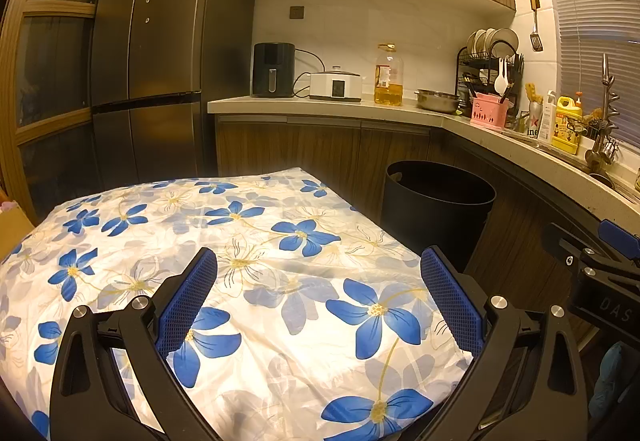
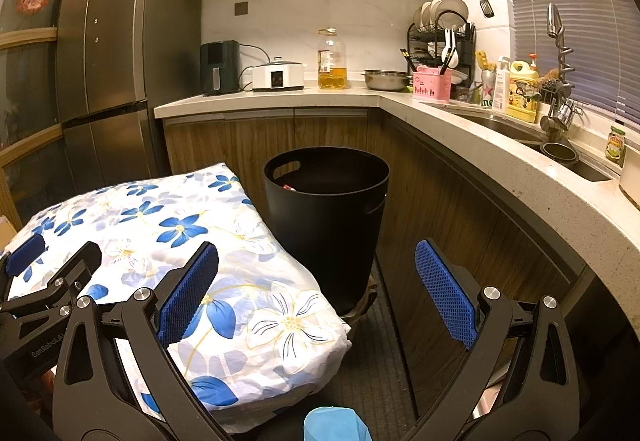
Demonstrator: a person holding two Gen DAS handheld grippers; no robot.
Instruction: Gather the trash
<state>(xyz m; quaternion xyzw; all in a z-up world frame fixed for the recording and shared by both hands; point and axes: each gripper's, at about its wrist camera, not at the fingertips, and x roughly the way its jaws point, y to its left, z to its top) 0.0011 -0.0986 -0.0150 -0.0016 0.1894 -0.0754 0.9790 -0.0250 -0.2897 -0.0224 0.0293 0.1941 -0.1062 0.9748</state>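
Observation:
A black round trash bin [image 2: 326, 217] stands on the floor between the table and the counter cabinets; something red shows inside it. It also shows in the left wrist view [image 1: 436, 213]. The table carries a white cloth with blue flowers [image 1: 240, 261], seen too in the right wrist view [image 2: 168, 241]; no loose trash shows on it. My left gripper [image 1: 320, 297] is open and empty above the cloth. My right gripper [image 2: 316, 293] is open and empty, in front of the bin. A light blue crumpled thing [image 2: 336, 425] lies at the bottom edge below the right gripper.
An L-shaped counter [image 2: 460, 121] holds an air fryer [image 2: 220, 67], cooker, oil bottle [image 2: 331, 59], steel bowl, dish rack and bottles by the sink [image 2: 520, 129]. A tall dark fridge [image 1: 152, 49] stands left. The other gripper shows at each view's edge.

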